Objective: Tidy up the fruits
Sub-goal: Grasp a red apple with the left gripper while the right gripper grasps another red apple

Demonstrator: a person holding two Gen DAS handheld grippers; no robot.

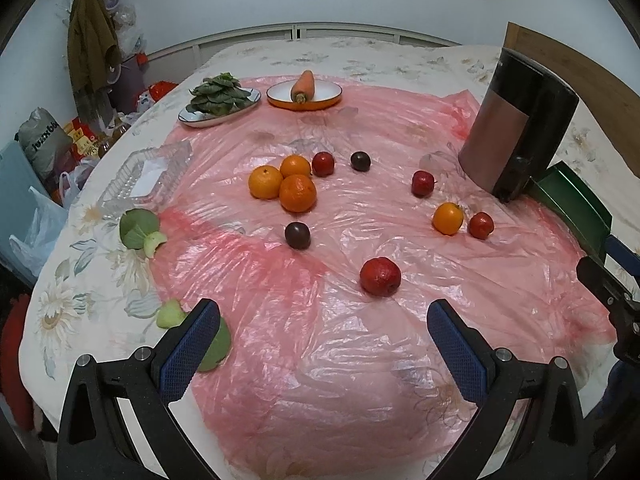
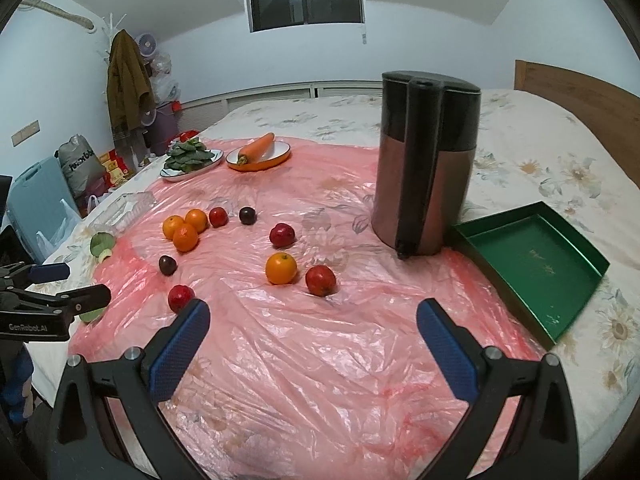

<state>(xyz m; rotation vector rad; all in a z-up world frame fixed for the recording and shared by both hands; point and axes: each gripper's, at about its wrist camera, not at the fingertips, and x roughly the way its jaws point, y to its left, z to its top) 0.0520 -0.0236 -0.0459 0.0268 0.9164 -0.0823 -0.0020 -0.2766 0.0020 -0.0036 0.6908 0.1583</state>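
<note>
Fruit lies scattered on a pink plastic sheet (image 1: 320, 340) over a bed. Three oranges (image 1: 282, 182) cluster mid-sheet, with a red fruit (image 1: 323, 163) and a dark plum (image 1: 360, 161) beside them. Another plum (image 1: 297, 235) and a red fruit (image 1: 380, 276) lie nearer. To the right sit an orange (image 2: 281, 268) and a red fruit (image 2: 320, 280), with another red fruit (image 2: 282, 235) behind them. My left gripper (image 1: 322, 332) is open over bare sheet, short of the near red fruit. My right gripper (image 2: 314, 332) is open too, holding nothing. A green tray (image 2: 536, 268) lies at the right.
A tall brown and black kettle (image 2: 424, 160) stands beside the tray. At the back are a plate of leafy greens (image 1: 218, 98) and an orange dish with a carrot (image 1: 304, 92). A clear plastic box (image 1: 148, 176) and green leaf pieces (image 1: 140, 230) lie at the left.
</note>
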